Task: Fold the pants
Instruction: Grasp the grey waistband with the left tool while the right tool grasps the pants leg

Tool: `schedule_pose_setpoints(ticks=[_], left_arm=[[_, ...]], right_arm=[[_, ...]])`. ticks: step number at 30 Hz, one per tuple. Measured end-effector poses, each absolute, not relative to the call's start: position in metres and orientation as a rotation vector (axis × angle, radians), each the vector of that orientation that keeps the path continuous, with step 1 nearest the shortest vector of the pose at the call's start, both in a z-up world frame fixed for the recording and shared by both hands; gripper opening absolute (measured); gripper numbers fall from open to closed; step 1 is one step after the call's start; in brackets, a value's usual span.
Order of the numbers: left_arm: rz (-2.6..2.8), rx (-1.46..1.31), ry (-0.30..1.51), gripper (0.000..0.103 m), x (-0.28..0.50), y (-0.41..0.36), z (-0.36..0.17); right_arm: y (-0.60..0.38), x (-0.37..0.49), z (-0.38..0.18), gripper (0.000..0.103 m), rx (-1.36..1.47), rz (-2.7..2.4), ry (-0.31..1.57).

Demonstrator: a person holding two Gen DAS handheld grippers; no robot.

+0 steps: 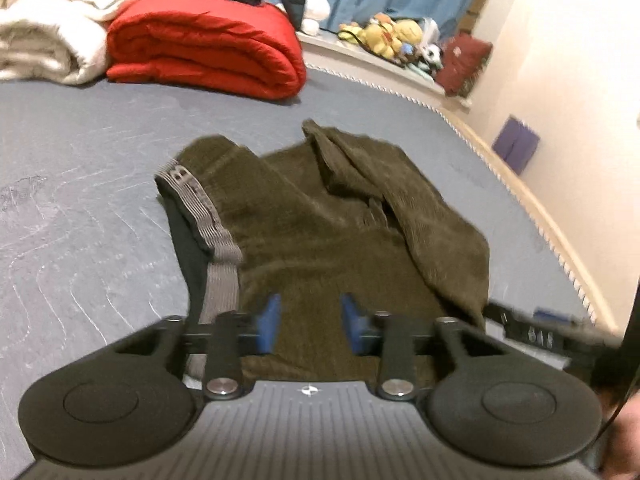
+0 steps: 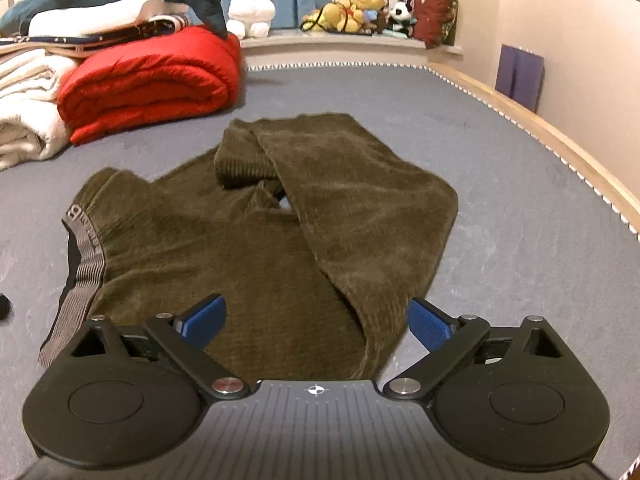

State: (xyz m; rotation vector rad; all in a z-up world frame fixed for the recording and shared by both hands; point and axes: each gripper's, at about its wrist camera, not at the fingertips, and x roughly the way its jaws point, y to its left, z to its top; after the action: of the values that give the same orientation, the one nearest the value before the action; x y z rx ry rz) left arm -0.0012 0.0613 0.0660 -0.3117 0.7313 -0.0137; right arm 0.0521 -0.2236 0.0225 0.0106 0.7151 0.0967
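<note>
- Reading the grey waistband (image 1: 208,216): a bold "B" shows, the rest too blurred for me.
- Olive pants (image 2: 256,248) lie part-folded on the grey bed (image 2: 520,208), legs doubled back.
- My left gripper (image 1: 310,326) hovers above the fabric, jaws narrow with a clear gap, nothing pinched.
- My right gripper (image 2: 316,322) is spread wide over the near pants edge, empty.

Letter "B" on grey waistband (image 1: 178,175)
</note>
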Motion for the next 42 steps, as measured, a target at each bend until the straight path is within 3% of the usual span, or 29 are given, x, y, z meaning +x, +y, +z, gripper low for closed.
schedule_pose_setpoints(ticks=[4,10,13,17,23,25,29,30,33,42], left_arm=[[0.017,-0.251,0.617,0.022,0.012,0.095,0.066],[0.013,-0.351,0.853,0.023,0.054,0.124,0.0],[0.025,-0.368,0.924,0.034,0.071,0.129,-0.028],[0.013,-0.409,0.983,0.067,0.083,0.135,-0.053],[-0.015,-0.378,0.977,0.072,0.097,0.133,-0.071],[-0.036,-0.349,0.952,0.067,0.098,0.128,-0.072],[-0.063,-0.343,0.912,0.036,0.091,0.128,-0.074],[-0.069,-0.367,0.901,0.028,0.087,0.133,-0.073],[-0.119,-0.4,0.859,0.023,0.074,0.142,-0.059],[-0.087,-0.435,0.778,0.017,0.001,0.204,-0.005]], right_arm=[[-0.243,0.068,0.025,0.092,0.048,0.064,0.711],[-0.275,0.102,0.002,0.088,0.088,0.045,0.817],[-0.273,0.112,-0.021,0.088,0.012,0.065,0.88],[-0.267,0.122,-0.047,0.088,-0.045,0.104,0.949],[-0.258,0.131,-0.067,0.086,-0.157,0.096,0.962],[-0.264,0.134,-0.071,0.071,-0.138,0.072,0.981],[-0.272,0.132,-0.07,0.023,-0.049,0.119,1.001],[-0.269,0.128,-0.067,0.017,-0.071,0.131,0.992],[-0.256,0.113,-0.063,0.011,-0.177,0.173,0.945],[-0.219,0.054,-0.017,0.009,-0.222,0.421,0.81]])
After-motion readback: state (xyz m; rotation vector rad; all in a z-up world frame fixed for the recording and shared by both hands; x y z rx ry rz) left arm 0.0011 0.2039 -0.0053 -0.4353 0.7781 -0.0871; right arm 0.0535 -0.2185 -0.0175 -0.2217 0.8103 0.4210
